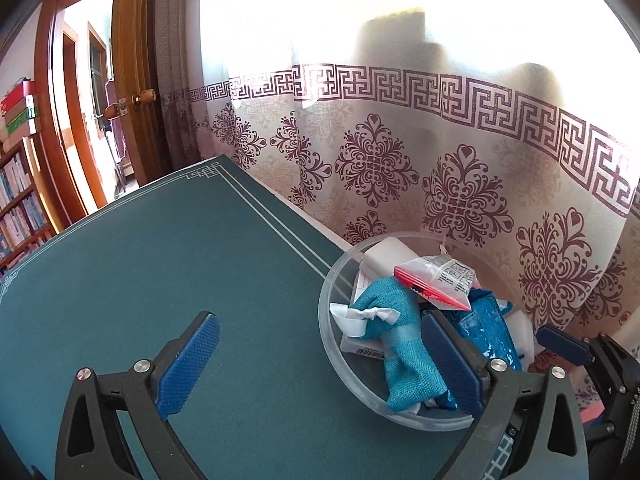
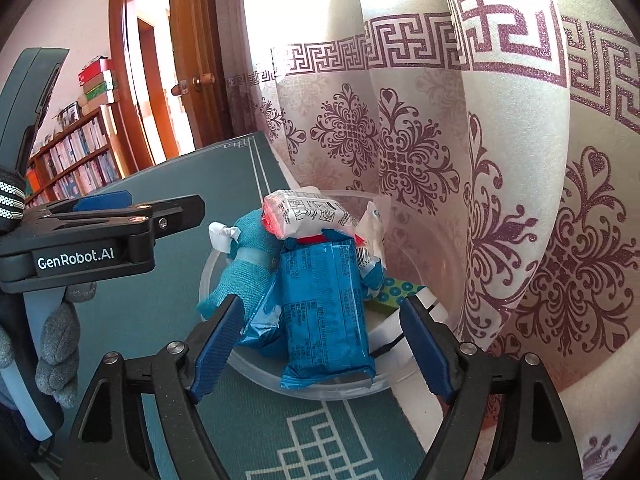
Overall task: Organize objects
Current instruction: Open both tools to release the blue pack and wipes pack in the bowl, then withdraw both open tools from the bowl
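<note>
The left tool hangs wide and empty over the green worktop, one finger beside the clear bowl. The bowl, by the curtain, holds a teal pouch and blue packet. The right tool gapes wide at the bowl, gripping nothing.

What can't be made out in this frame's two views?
- Bowl bottom: both views, buried under the blue wrapper, teal cloth pouch and red-edged packet.
- Wrapper print: right wrist view, too small to read.
- Shapes behind the curtain: left wrist view, backlit silhouettes only.
</note>
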